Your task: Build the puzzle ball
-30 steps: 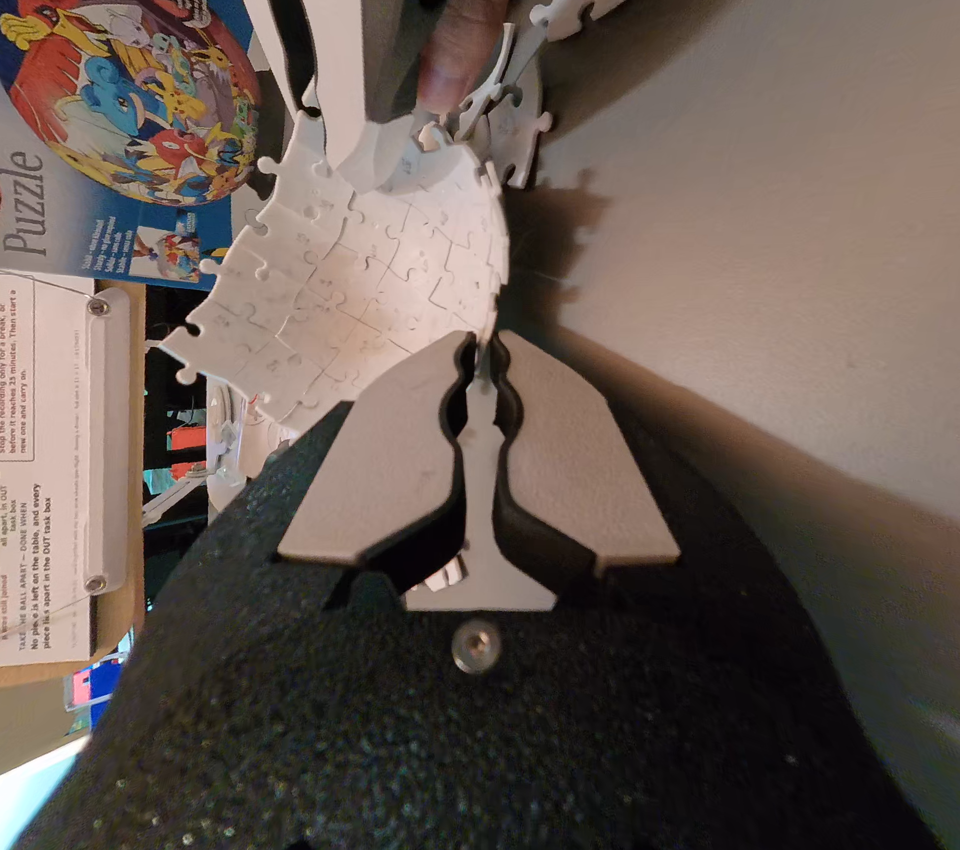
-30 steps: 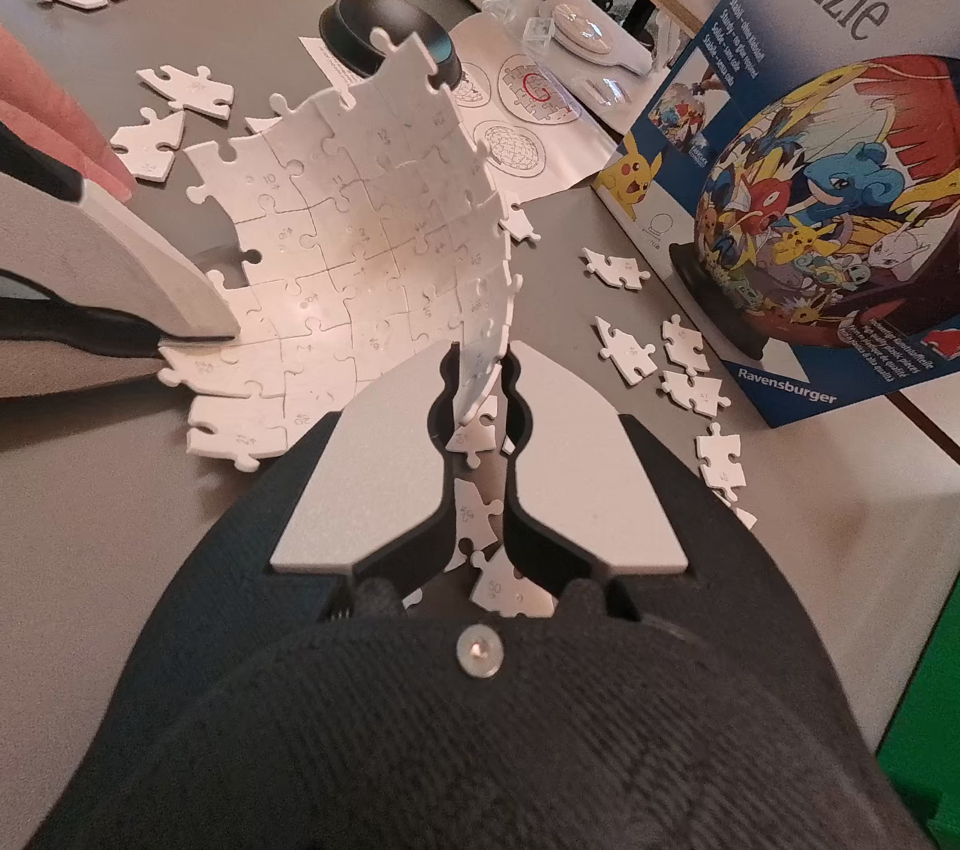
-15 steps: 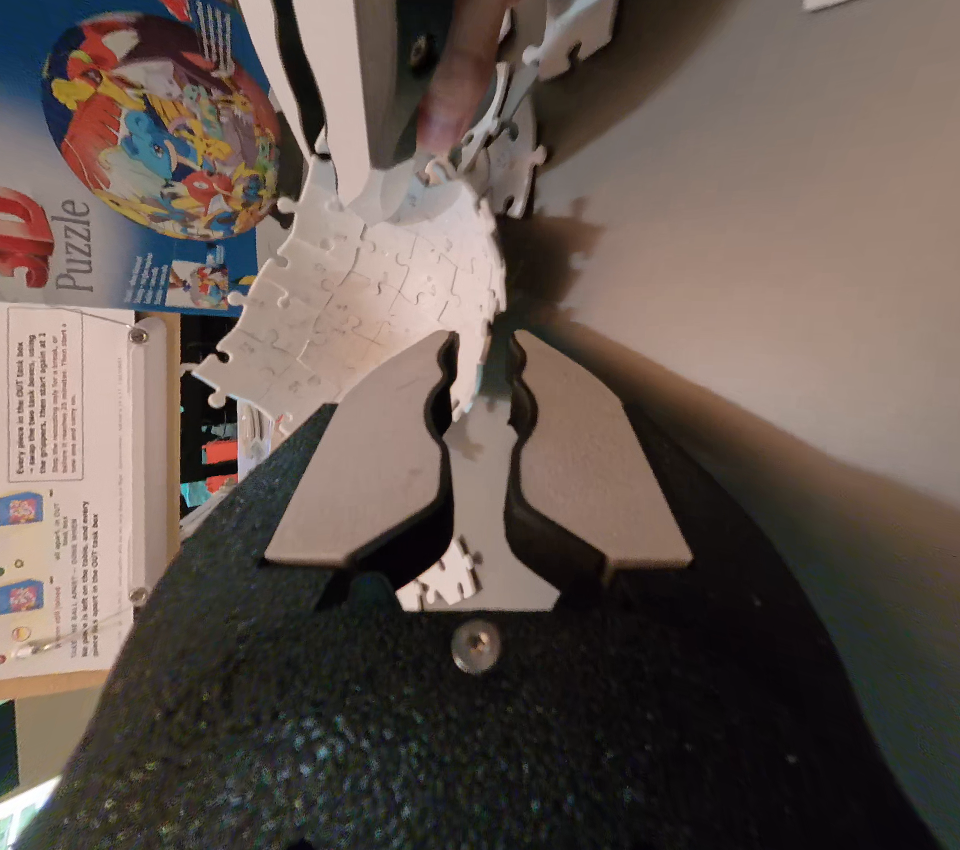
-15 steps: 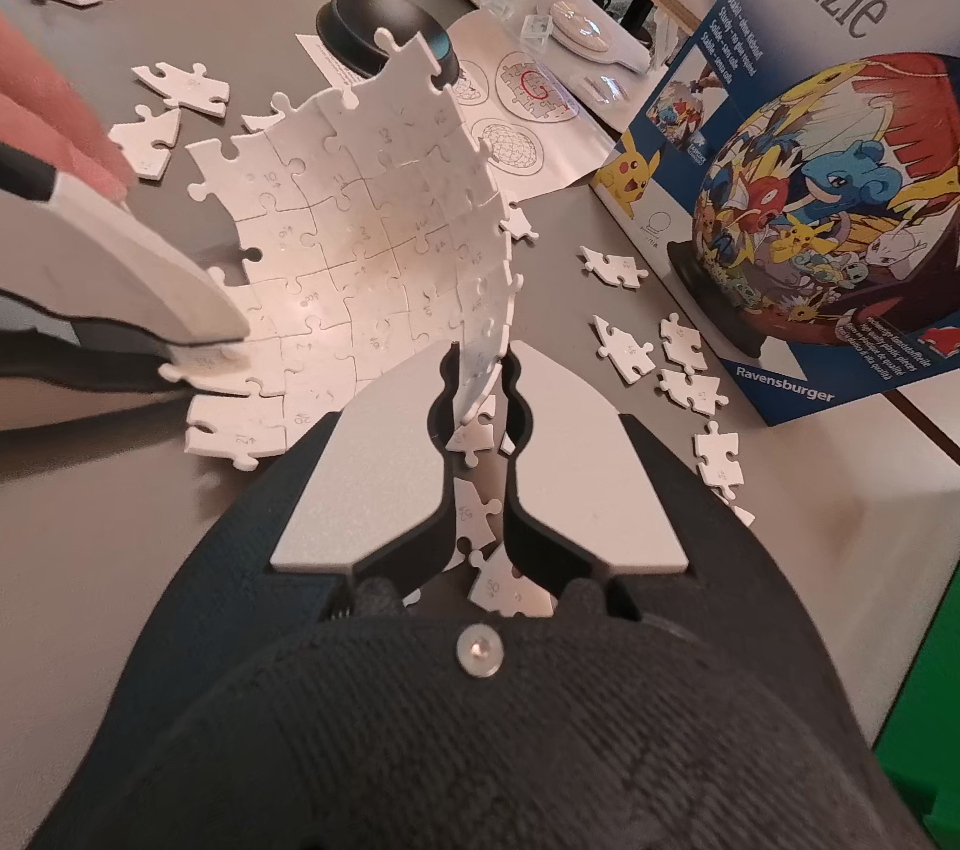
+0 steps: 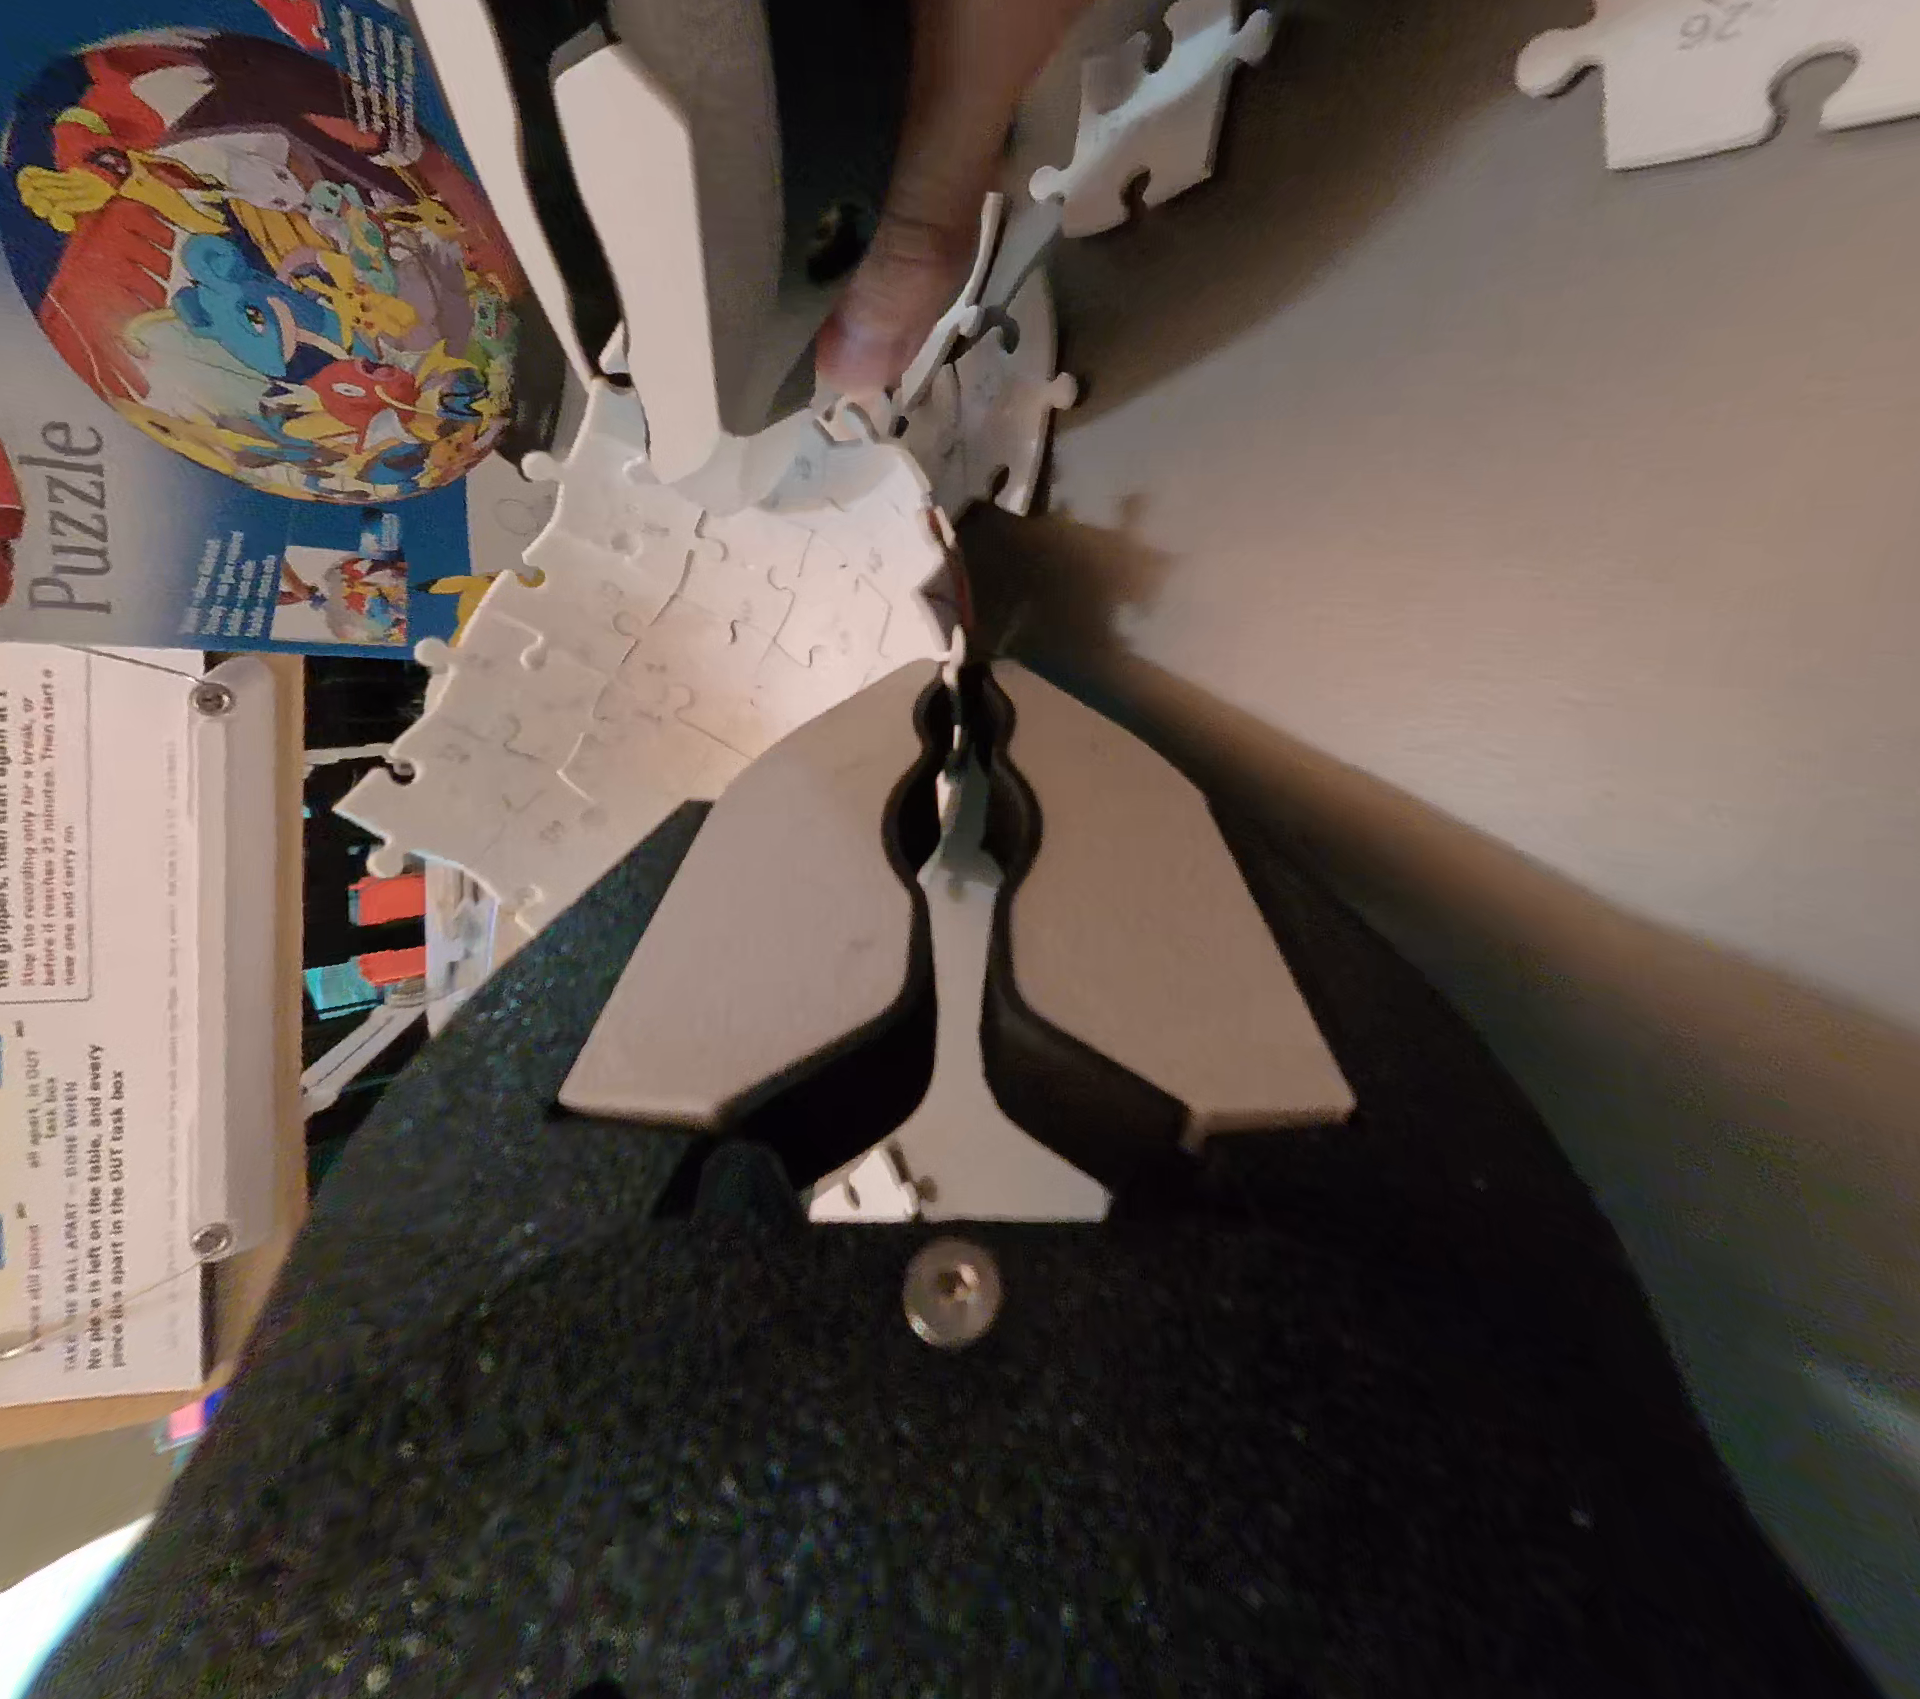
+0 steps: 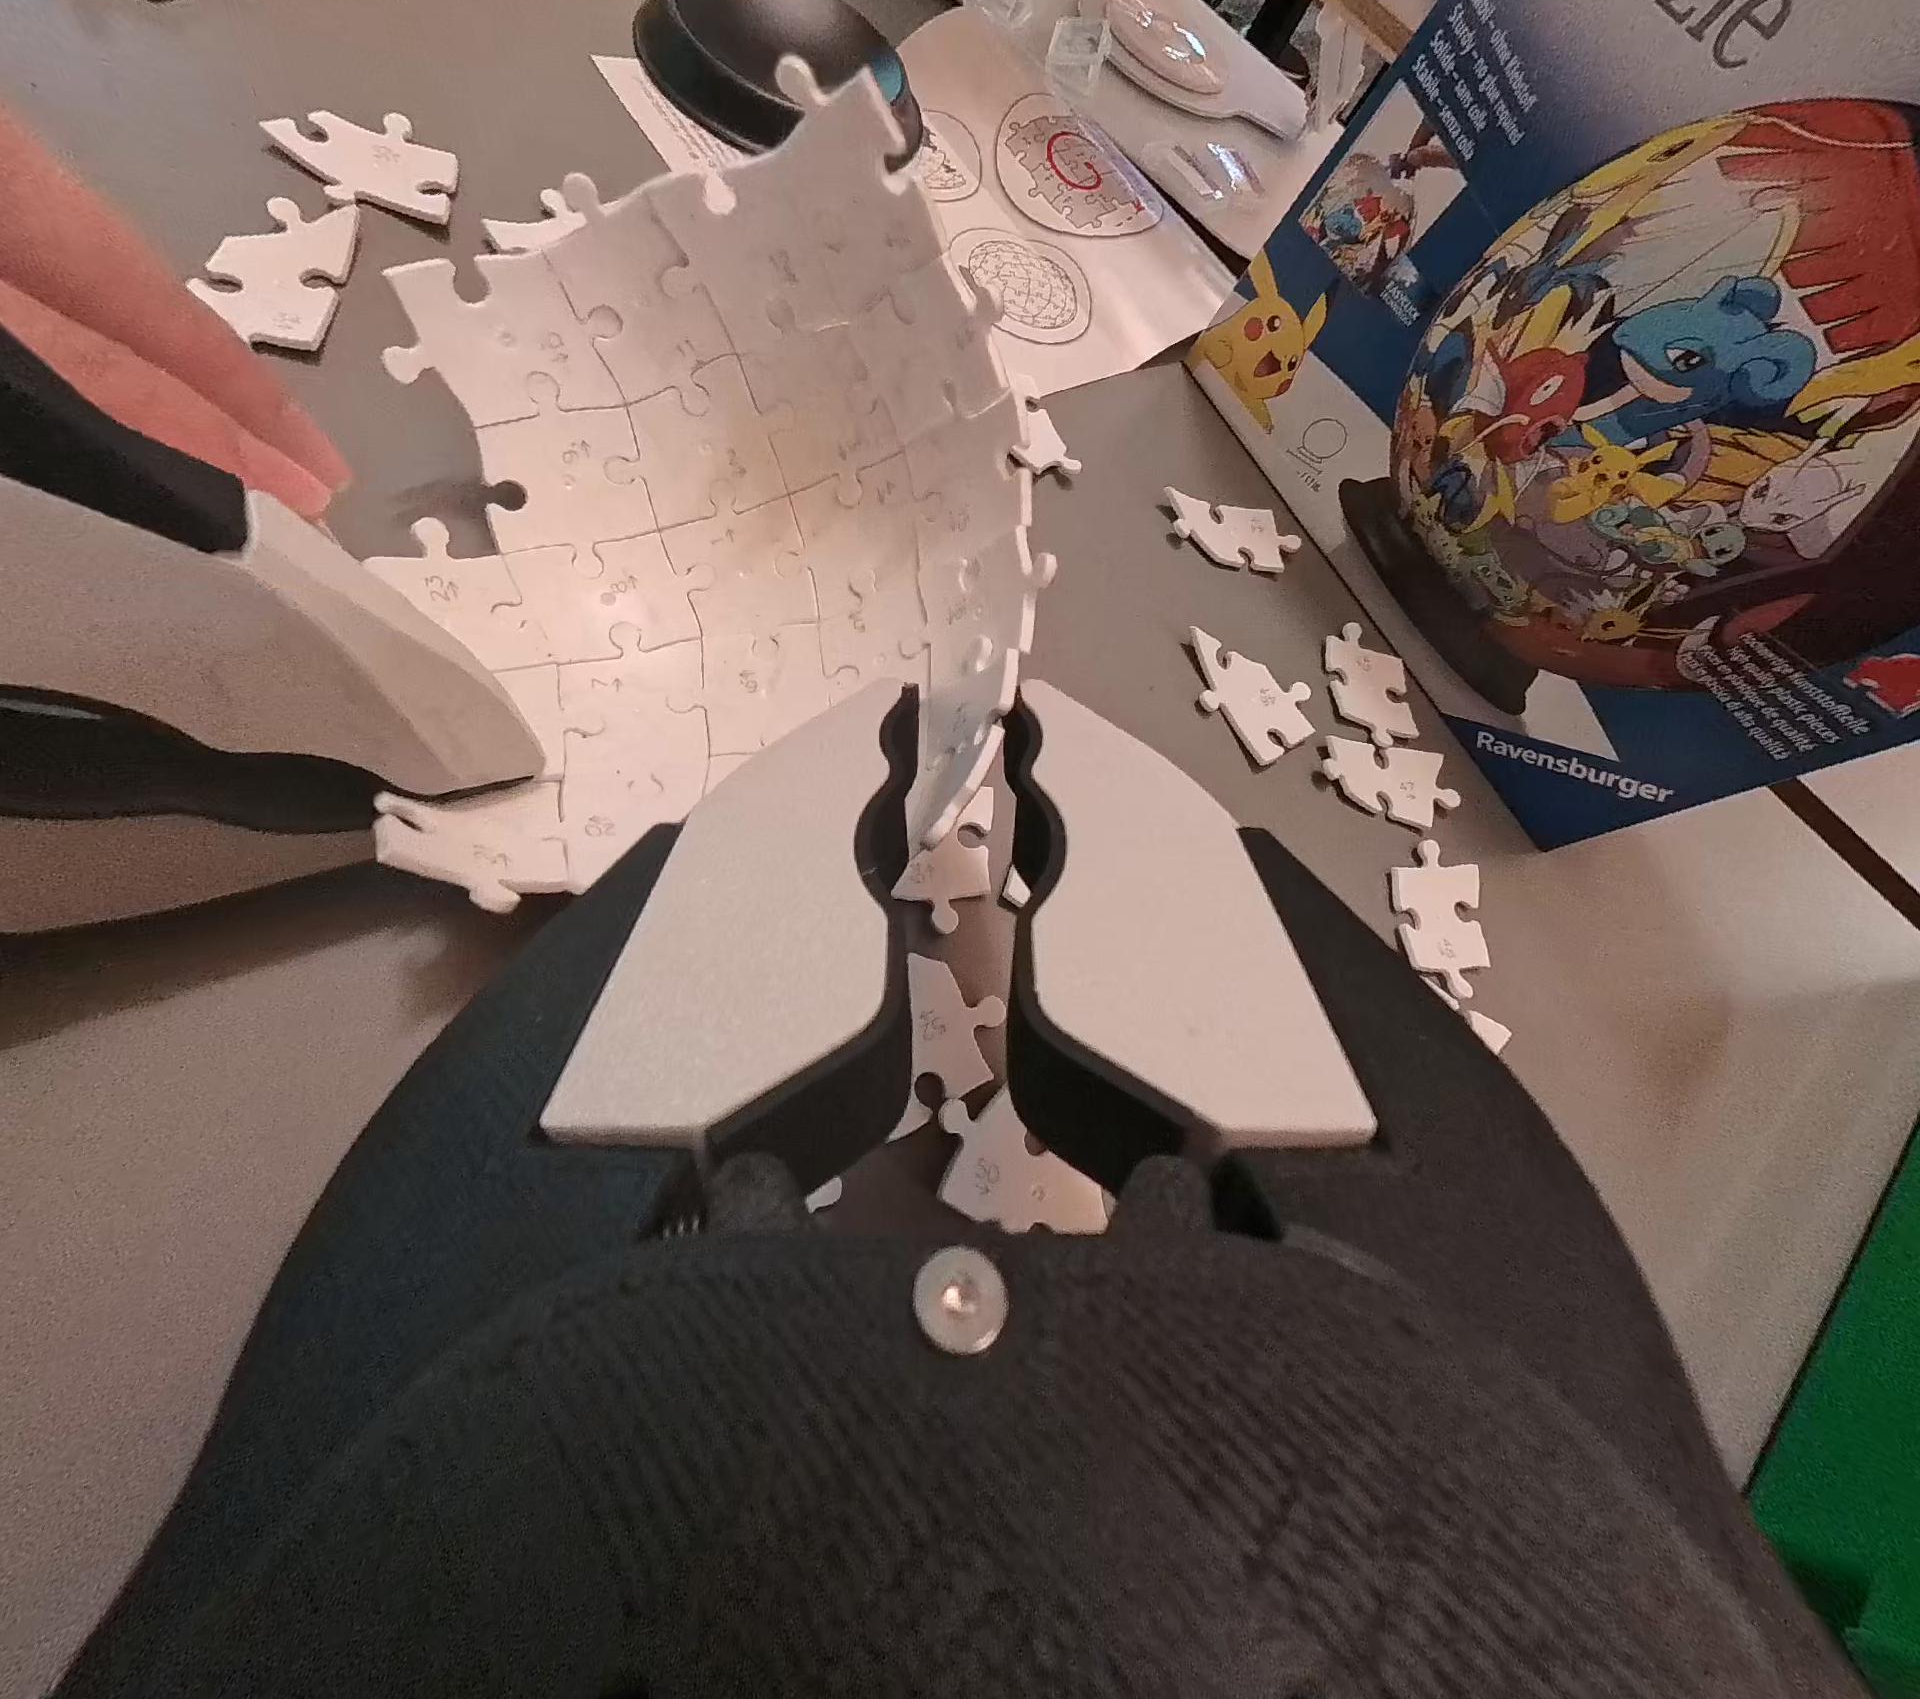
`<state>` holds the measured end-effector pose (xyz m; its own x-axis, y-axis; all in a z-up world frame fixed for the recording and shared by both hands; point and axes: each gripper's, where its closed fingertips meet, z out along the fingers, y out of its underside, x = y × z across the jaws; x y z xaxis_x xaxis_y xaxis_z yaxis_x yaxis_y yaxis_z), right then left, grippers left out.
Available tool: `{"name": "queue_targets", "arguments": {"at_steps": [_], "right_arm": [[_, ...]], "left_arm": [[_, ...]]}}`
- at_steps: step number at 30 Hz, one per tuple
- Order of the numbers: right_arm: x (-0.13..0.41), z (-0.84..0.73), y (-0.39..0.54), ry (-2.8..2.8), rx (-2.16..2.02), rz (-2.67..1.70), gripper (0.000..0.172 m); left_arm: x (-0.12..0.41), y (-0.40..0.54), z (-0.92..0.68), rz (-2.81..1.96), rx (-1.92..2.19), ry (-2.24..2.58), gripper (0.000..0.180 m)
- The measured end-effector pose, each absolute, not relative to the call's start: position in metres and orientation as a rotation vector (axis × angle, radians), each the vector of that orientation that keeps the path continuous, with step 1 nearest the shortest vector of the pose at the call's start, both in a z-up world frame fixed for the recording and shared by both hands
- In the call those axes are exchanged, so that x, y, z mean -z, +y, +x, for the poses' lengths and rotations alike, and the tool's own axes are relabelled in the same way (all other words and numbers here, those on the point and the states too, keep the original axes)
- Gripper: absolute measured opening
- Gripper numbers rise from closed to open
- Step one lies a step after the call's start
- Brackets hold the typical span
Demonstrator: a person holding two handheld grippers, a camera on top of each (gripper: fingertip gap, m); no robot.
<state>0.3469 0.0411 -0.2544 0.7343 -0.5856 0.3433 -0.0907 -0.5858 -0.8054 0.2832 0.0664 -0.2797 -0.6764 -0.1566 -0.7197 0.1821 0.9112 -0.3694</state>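
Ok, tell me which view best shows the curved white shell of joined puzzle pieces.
The right wrist view: the curved white shell shows nearly whole, inner side open. The left wrist view shows the shell edge-on, partly hidden.

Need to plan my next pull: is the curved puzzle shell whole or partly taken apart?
Partly apart: the curved puzzle shell shows ragged open edges, and loose pieces lie scattered on the table.

My left gripper (image 5: 961, 693) and right gripper (image 6: 961, 714) are built alike: a rough black textured housing, two flat pale-grey finger plates with black wavy inner pads, and one silver screw (image 6: 959, 1300) centred on the housing just behind the plates.
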Motion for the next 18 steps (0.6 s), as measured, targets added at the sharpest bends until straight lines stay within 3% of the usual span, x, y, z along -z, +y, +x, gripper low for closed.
{"name": "queue_targets", "arguments": {"at_steps": [3,9,18], "right_arm": [[0.2548,0.3473,0.0409,0.511,0.768,-2.112,0.016],[0.2549,0.3470,0.0412,0.507,0.768,-2.113,0.016],[0.2550,0.3470,0.0414,0.506,0.768,-2.113,0.016]], "left_arm": [[0.2790,0.0674,0.2842,0.021,0.527,2.237,0.003],[0.2752,0.0716,0.2902,0.030,0.478,2.150,0.023],[0.2764,0.0629,0.2884,0.103,0.488,2.189,0.021]]}}
